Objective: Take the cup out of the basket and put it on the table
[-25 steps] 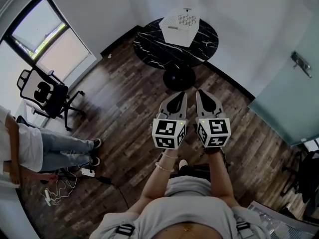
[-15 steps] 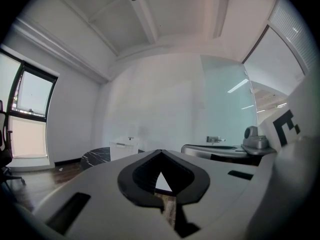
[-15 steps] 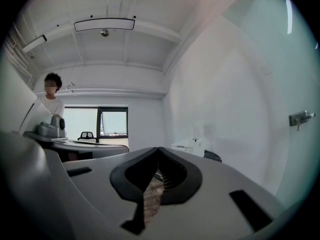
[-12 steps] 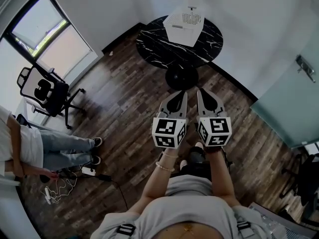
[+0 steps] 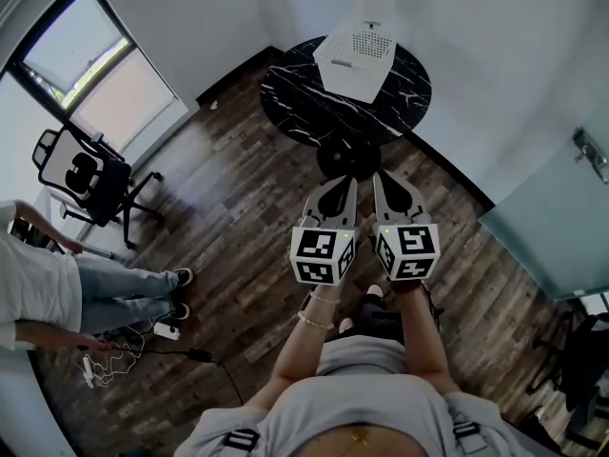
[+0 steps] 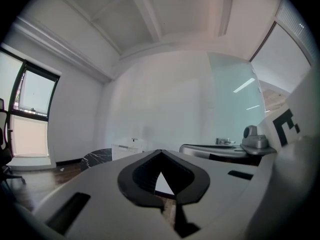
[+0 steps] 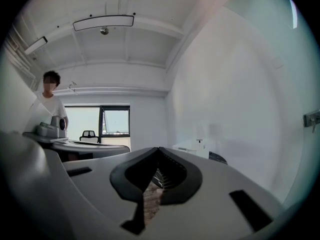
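A white perforated basket (image 5: 354, 53) stands on the round black marble table (image 5: 309, 103) at the far side of the room. No cup shows in any view; the basket's inside is hidden. My left gripper (image 5: 343, 182) and right gripper (image 5: 384, 178) are held side by side above the wooden floor, well short of the table, both shut and empty. In the left gripper view the closed jaws of the left gripper (image 6: 160, 152) point toward the basket (image 6: 127, 149) and the table (image 6: 96, 157). The right gripper (image 7: 159, 149) shows the basket (image 7: 194, 147) far off.
A black office chair (image 5: 86, 175) stands by the window at the left. A person (image 5: 57, 291) stands at the left edge beside cables (image 5: 109, 360) on the floor. A frosted glass door (image 5: 557, 222) is on the right. The table's pedestal (image 5: 344, 158) is just ahead of the jaws.
The table and basket have shifted slightly right and nearer in the head view. The person at the left has leaned over. Both grippers keep their pose.
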The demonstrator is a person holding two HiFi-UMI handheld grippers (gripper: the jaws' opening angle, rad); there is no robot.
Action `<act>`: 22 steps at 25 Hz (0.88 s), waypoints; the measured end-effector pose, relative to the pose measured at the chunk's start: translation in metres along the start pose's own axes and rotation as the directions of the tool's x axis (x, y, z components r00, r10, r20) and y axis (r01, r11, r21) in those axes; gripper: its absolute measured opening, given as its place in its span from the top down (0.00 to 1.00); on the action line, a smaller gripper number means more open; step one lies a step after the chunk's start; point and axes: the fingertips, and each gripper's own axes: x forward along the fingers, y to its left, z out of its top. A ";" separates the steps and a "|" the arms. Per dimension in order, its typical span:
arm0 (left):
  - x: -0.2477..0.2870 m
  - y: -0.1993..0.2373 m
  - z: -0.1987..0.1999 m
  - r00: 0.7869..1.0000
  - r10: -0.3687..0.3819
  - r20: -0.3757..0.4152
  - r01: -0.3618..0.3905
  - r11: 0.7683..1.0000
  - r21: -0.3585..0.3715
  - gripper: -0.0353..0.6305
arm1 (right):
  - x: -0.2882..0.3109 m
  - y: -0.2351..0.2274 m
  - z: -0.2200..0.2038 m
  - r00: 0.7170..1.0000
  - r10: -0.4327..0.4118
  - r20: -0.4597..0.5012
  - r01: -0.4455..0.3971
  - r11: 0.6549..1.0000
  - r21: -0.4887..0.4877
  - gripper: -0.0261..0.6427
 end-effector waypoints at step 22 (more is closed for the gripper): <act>0.095 0.005 0.016 0.994 0.107 0.000 -0.107 0.994 0.009 0.94 | 0.070 -0.074 0.019 0.993 0.114 0.006 -0.114 0.993 0.005 0.95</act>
